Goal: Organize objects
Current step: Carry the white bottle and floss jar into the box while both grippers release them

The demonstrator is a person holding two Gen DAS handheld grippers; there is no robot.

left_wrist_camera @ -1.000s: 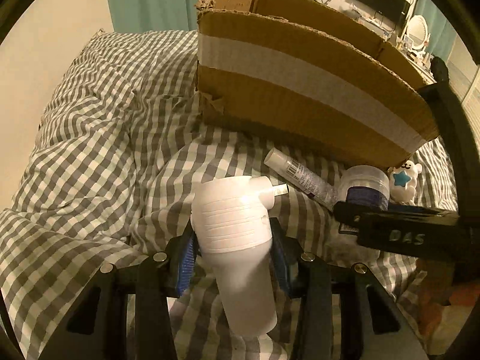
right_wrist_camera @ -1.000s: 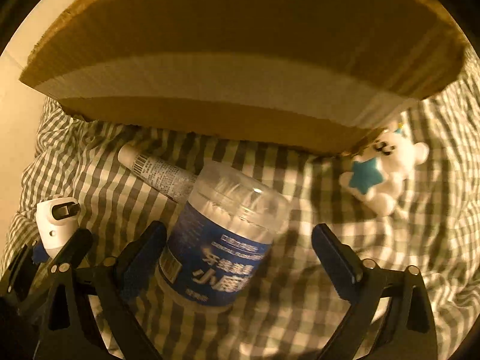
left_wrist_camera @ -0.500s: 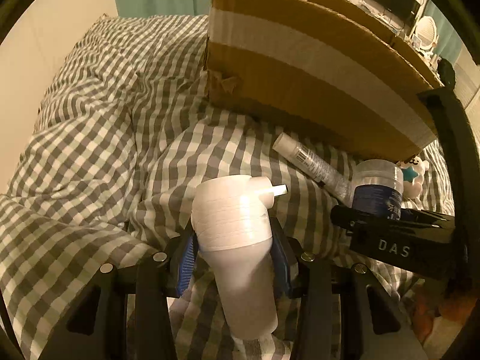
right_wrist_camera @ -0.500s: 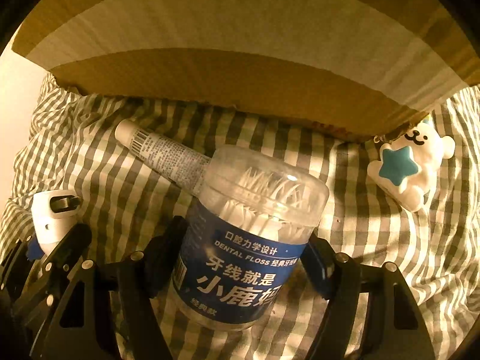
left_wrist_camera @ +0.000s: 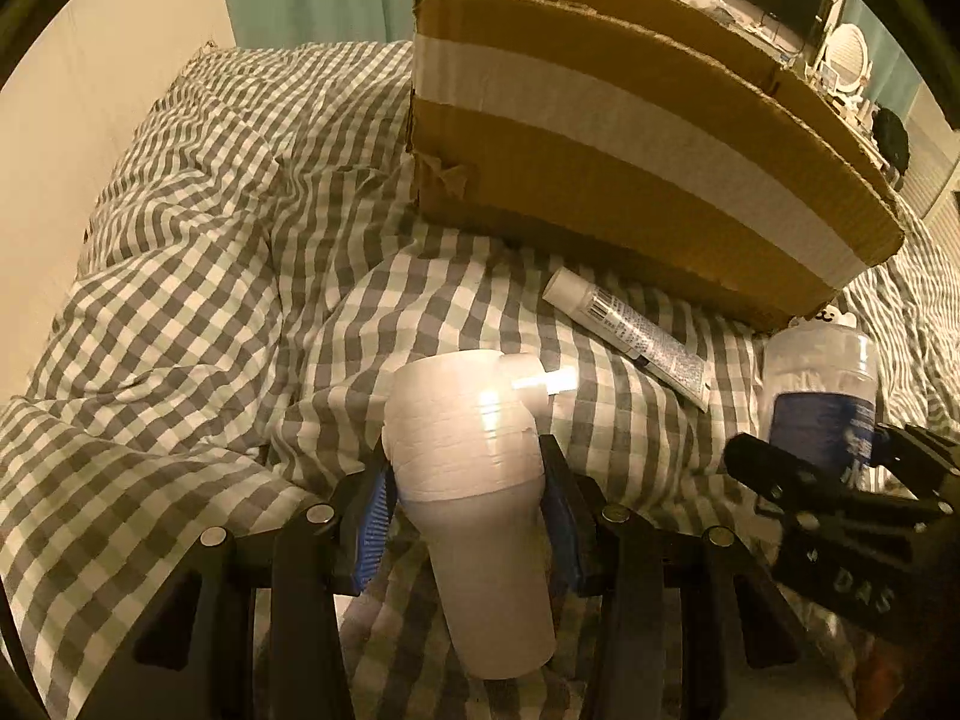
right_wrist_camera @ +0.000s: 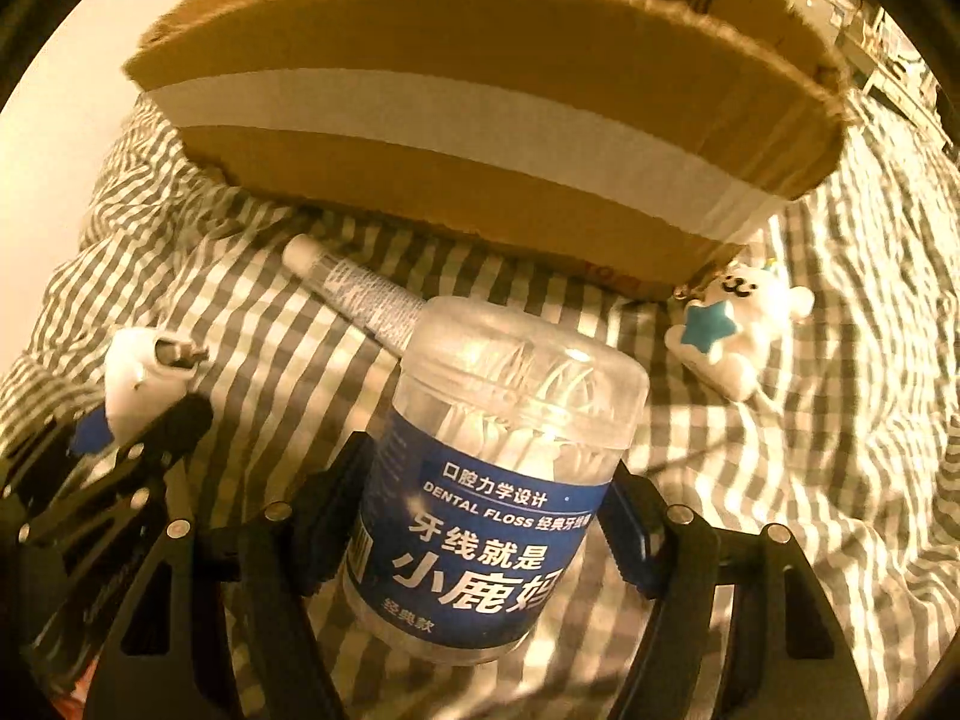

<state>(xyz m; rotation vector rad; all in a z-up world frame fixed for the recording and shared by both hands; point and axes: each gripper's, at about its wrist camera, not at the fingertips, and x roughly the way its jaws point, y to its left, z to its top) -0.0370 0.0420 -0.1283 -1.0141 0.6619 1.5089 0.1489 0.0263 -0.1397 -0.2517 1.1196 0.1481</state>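
From the left wrist view, the cardboard box (left_wrist_camera: 630,138) blocks the bed (left_wrist_camera: 198,276) from 12 to 2 o'clock, its taped wall standing upright. A tube (left_wrist_camera: 627,330) lies flat just beside the box's foot at 1 o'clock, narrowing that lane. Open checked bedding runs from 9 to 11 o'clock, rumpled into ridges. The right tool (left_wrist_camera: 840,480) crowds 3 o'clock. From the right wrist view, a bear charm (right_wrist_camera: 744,330) sits at 2 o'clock near the box's corner; bare bedding lies open beyond it at 3 o'clock.
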